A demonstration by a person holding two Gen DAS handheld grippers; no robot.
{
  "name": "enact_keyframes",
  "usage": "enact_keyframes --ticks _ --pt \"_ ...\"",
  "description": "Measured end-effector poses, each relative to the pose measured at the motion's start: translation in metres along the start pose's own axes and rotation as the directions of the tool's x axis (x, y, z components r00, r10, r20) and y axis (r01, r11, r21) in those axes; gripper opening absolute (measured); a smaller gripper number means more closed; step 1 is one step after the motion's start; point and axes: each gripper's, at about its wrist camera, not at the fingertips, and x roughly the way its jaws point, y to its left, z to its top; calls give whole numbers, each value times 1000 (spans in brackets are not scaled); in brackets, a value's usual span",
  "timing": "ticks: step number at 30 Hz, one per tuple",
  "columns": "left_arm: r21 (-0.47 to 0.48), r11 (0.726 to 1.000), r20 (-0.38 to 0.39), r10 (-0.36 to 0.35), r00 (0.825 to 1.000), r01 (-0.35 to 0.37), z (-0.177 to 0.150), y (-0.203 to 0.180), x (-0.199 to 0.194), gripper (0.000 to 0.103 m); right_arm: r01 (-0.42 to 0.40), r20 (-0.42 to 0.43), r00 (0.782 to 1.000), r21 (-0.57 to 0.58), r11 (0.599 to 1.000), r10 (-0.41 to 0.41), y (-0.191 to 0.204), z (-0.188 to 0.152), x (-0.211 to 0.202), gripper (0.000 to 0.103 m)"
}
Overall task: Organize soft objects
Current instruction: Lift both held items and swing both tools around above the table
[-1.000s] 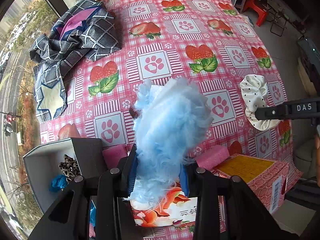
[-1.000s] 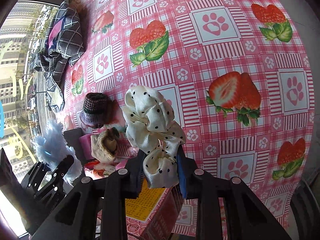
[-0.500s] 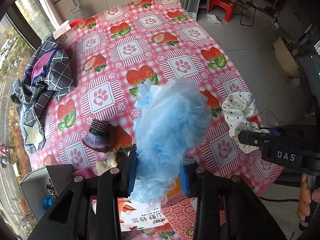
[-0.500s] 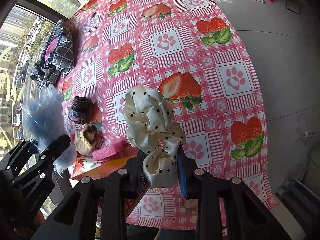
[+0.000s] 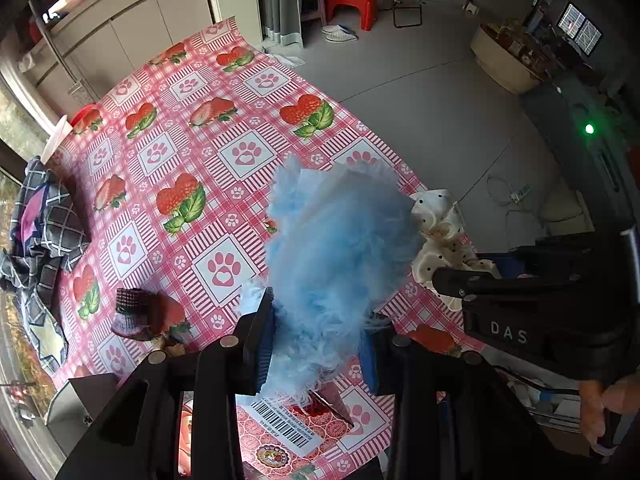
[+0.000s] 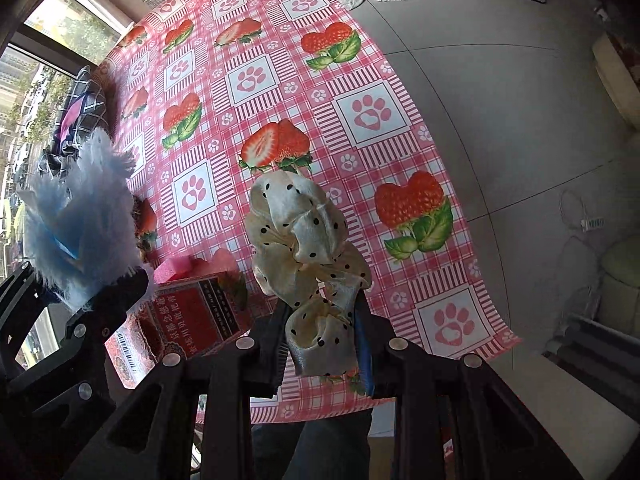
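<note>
My left gripper [image 5: 318,344] is shut on a fluffy light-blue scrunchie [image 5: 332,248], held high above the table. In the right wrist view the same blue scrunchie [image 6: 80,216] shows at the left edge. My right gripper [image 6: 322,340] is shut on a cream satin scrunchie with black dots [image 6: 308,248], also lifted over the table's near edge. In the left wrist view that cream scrunchie [image 5: 440,228] hangs at the right, beside the blue one. A small dark knitted hat [image 5: 130,312] lies on the strawberry tablecloth [image 5: 180,152].
A red printed box [image 6: 192,320] with a barcode stands at the table's near edge, pink sponges [image 6: 176,270] beside it. A dark open box [image 5: 80,396] sits at the lower left. A checked dark cloth [image 5: 44,236] is heaped at the far left. Grey floor lies to the right.
Both grippers have risen and swung toward the table's right edge with their scrunchies still held. The left wrist rolled, so the table now sits further left and the floor fills the right.
</note>
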Motion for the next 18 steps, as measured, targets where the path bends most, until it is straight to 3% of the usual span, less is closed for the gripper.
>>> enact_keyframes --ticks 9,18 --pt "105 994 25 -47 999 44 -14 -34 -12 39 22 5 1000 50 998 -22 -15 -26 -8 30" --pt "185 971 -70 -140 988 150 -59 -51 -12 39 38 -42 998 36 999 -36 -8 -55 2 30"
